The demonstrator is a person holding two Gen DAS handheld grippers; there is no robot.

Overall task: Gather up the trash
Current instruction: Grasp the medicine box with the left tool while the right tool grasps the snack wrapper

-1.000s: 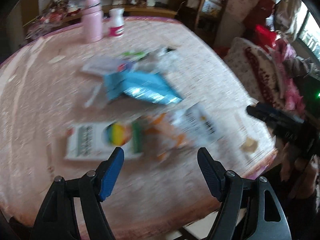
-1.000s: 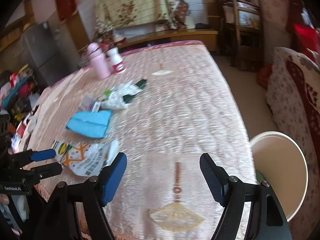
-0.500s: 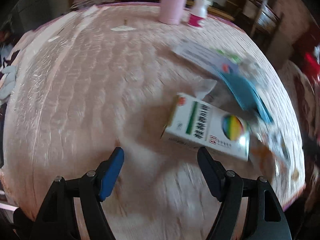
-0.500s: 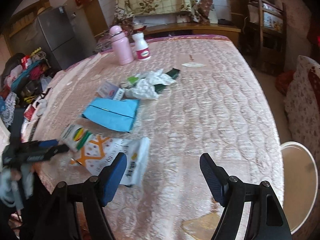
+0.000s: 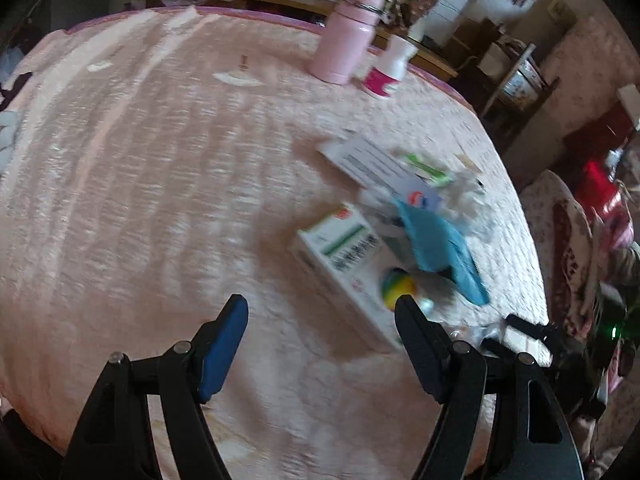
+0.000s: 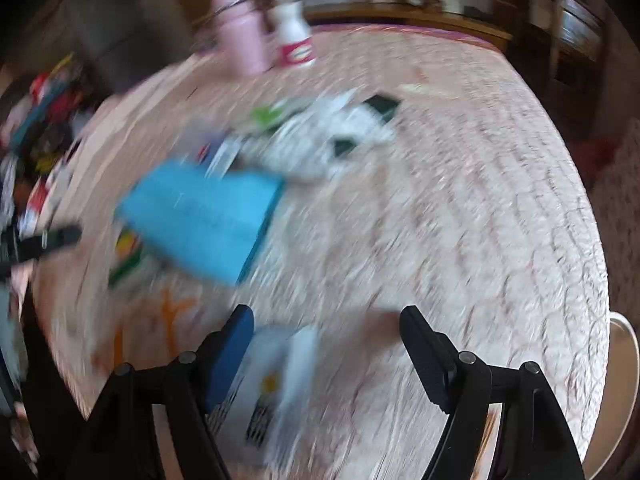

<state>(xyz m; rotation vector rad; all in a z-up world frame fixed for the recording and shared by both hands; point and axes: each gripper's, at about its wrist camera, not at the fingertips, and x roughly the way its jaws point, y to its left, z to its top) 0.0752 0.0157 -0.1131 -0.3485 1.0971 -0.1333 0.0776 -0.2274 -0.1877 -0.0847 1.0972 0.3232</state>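
Now that my view has swung onto the white rainbow-dotted cardboard box (image 5: 344,268) at two o'clock, both tools, left (image 5: 320,344) and right (image 6: 326,354), stay spread and empty, nothing collected yet.

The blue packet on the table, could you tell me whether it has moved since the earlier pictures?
No: the blue packet still lies between the crumpled white wrapper and the orange-printed bag; only the cameras moved.

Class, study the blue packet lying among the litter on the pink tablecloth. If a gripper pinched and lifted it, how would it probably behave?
The blue packet looks flat and thin, so it is probably light and would likely sag or flex when lifted by one edge. Its surface seems smooth, so it may slip between the pads. It overlaps the white box, so pulling it might nudge that box. Blur limits certainty.
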